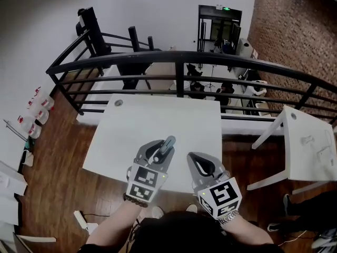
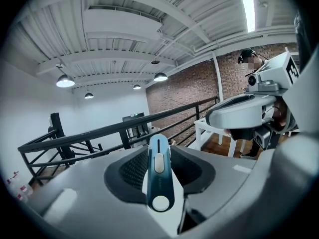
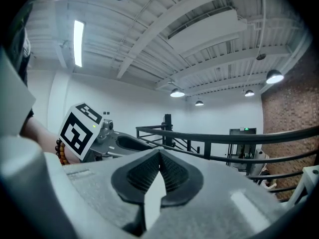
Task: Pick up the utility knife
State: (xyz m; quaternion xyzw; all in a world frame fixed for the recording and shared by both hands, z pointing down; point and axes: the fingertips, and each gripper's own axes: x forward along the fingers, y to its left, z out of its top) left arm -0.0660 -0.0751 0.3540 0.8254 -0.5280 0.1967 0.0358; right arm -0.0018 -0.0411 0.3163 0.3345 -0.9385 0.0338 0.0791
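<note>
left gripper (image 1: 158, 153) clamps utility knife (image 2: 158, 176) at frame's lower centre, long axis along the jaws; right gripper (image 3: 159, 158) shut, empty

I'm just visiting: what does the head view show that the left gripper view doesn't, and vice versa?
Only the head view: the white table beneath the tools, and the marker cube on the left tool. Only the left gripper view: the hanging dome lamps and the slider button on the utility knife. Both: that knife clamped in the left tool, the right tool, the black railing.
</note>
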